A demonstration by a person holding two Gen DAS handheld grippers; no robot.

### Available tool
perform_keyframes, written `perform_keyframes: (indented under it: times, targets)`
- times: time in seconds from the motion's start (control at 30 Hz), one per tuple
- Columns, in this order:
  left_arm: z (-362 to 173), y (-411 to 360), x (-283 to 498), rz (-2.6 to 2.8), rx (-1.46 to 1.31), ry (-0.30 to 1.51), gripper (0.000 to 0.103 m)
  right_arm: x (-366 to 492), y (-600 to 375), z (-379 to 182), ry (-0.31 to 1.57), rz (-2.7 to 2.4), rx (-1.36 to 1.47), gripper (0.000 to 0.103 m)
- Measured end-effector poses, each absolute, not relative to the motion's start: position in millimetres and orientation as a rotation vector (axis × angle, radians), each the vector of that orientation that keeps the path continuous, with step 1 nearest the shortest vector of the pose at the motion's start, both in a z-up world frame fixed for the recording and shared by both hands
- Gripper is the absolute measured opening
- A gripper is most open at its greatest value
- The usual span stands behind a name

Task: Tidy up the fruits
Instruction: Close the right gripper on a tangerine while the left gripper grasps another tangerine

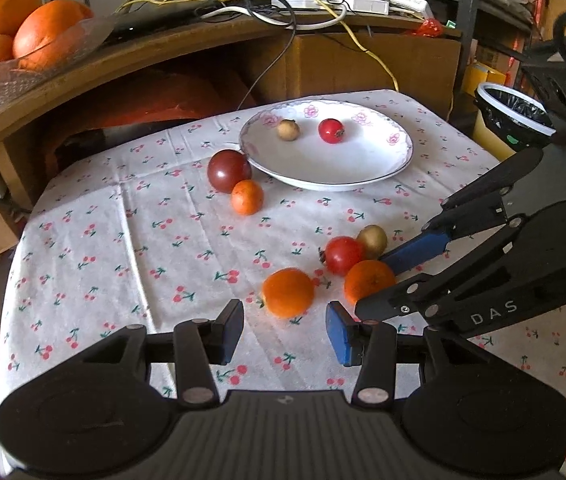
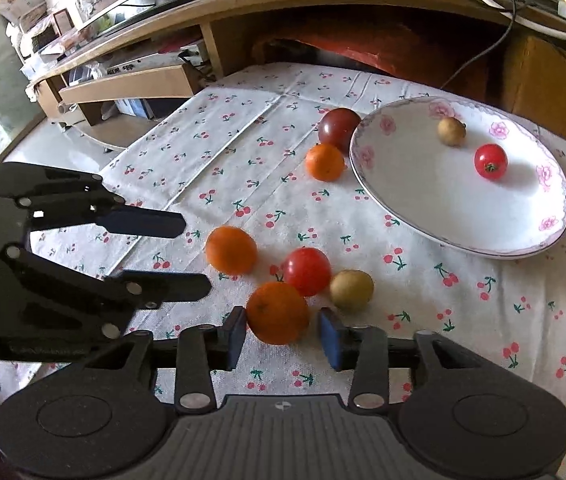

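An orange (image 2: 277, 313) is framed between the spread fingers of the right gripper (image 2: 283, 340) at lower centre, not yet clamped. The left gripper (image 1: 285, 336), wide open and empty, is held just short of another orange (image 1: 288, 292). Farther up, the plate (image 2: 423, 200) is seen holding a tomato (image 2: 491, 161).

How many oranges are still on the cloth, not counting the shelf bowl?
3. One orange sits between the right gripper's fingers, one lies just left of it, and one lies beside the plate.
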State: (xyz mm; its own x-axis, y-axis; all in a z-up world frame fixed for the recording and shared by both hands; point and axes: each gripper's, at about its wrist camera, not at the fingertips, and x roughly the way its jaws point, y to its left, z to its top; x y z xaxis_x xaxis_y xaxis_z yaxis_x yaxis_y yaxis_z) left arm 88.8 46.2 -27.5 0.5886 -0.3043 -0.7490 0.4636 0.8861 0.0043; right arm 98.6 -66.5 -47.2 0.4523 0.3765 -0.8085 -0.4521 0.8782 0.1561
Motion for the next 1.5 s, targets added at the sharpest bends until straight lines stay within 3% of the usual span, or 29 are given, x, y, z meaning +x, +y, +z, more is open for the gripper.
perform_keyframes:
  times: [0.6, 0.83, 1.07, 1.17, 1.5]
  targets:
    - [-46.8, 20.2, 110.0, -0.421, 0.257, 0.838, 0.053, 90.0, -96.1, -42.5, 0.991, 0.447, -0.101, 0.030]
    - [-45.1, 20.2, 105.5, -0.406, 0.265, 0.829, 0.043, 90.9, -95.9, -44.0, 0.990, 0.455, -0.100, 0.030]
    - [-45.4, 21.0, 105.0, -0.400, 0.274, 0.827, 0.048, 89.8, -93.3, -44.4, 0.978, 0.458, -0.124, 0.032]
    - [-45.5, 20.9, 105.3, -0.395, 0.286, 0.821, 0.052, 90.2, -93.6, -44.4, 0.973, 0.457, -0.126, 0.041]
    - [-46.0, 21.3, 105.0, -0.392, 0.287, 0.818, 0.053, 91.1, -94.5, -45.4, 0.967, 0.436, -0.129, 0.042]
